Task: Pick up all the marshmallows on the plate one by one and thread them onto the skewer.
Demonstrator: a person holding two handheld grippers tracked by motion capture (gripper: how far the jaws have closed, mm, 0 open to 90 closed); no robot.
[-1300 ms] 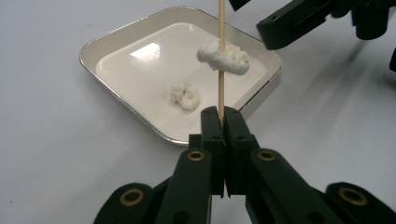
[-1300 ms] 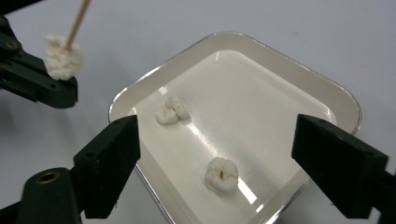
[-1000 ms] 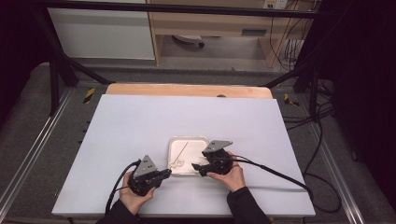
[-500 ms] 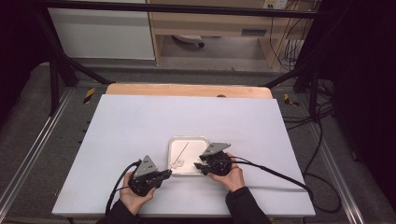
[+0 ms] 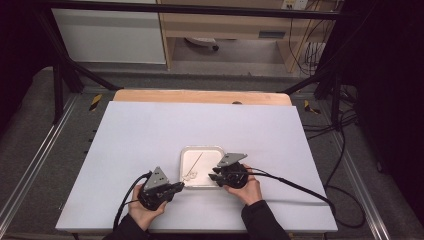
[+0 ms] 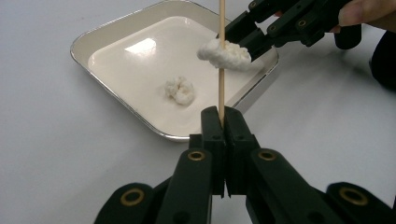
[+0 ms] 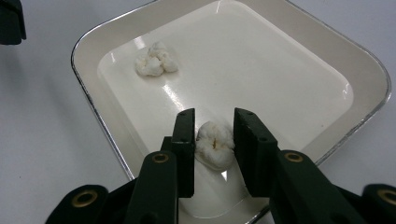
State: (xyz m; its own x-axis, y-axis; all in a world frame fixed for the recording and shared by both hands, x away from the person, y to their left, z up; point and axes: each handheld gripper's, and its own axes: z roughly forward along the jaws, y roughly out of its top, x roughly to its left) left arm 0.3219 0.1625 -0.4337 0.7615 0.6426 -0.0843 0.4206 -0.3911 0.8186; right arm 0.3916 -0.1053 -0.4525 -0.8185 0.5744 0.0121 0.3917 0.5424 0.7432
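Left tongs [image 6: 223, 122] clenched on the lower end of a thin wooden skewer [image 6: 222, 70], seen in the left gripper view rising straight up from between the two black jaws. On that skewer, partway up, a white puffy piece [image 6: 224, 53], threaded through and lifted above the tray [image 6: 116, 32]. Right tongs [image 6: 254, 30] reaching in from the upper right of the same view, jaws at either side of the threaded piece, a hand [image 6: 369, 11] behind them.

In the right gripper view, right tongs [image 7: 214, 140] grasping that same white puffy piece [image 7: 214, 145], both jaws pressed against its sides after just closing in on it. Beneath, the shallow cream tray [image 7: 355, 70] with a metal-edged rim, and a second white lump [image 7: 155, 59] lying loose on the tray floor toward its far left corner, well apart from the jaws.

From the high view, tray [image 5: 186, 152] sitting on the white counter [image 5: 150, 130] near the front edge, between the two grippers. Left tongs [image 5: 179, 187] at the tray's near left corner, right tongs [image 5: 214, 176] over its right edge, skewer [image 5: 196, 162] slanting across the tray as a thin line. Loose lump [image 5: 189, 174] small and faint near the tray's front. Cables trailing off both grippers across the counter.
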